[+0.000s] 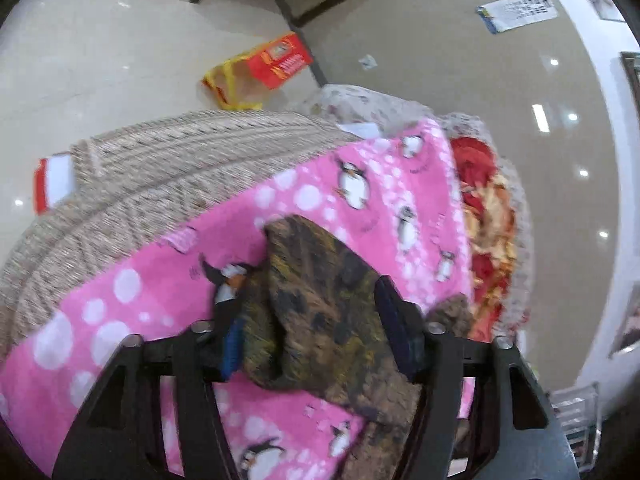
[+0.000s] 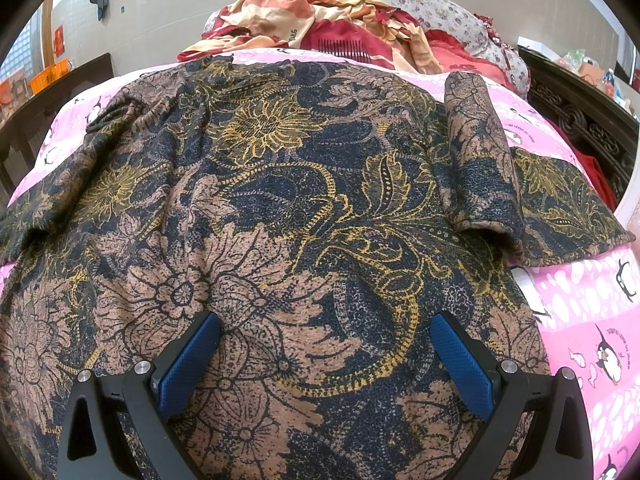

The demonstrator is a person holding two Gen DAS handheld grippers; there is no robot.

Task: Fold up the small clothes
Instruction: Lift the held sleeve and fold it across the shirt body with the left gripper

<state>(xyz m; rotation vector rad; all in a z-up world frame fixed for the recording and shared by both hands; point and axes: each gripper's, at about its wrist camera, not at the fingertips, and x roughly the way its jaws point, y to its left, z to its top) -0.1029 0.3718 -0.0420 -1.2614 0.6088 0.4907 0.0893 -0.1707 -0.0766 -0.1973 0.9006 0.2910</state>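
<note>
A dark floral garment (image 2: 280, 184) in navy, brown and gold lies spread over a pink penguin blanket (image 2: 580, 312) on the bed. One sleeve (image 2: 480, 152) is folded in over its right side. My right gripper (image 2: 324, 360) hovers low over the garment's near part, open, with nothing between its blue pads (image 2: 188, 360). In the left wrist view, a bunched part of the garment (image 1: 316, 292) fills the gap between the fingers of my left gripper (image 1: 312, 336), which is shut on it above the pink blanket (image 1: 132, 280).
A crumpled red and cream quilt (image 2: 320, 28) and a flowered pillow (image 2: 420, 4) lie at the head of the bed. A woven mat (image 1: 160, 168) covers the mattress edge. On the floor lie a red and yellow bag (image 1: 264, 72) and papers (image 1: 516, 10). Dark carved furniture (image 2: 580, 120) stands at the right.
</note>
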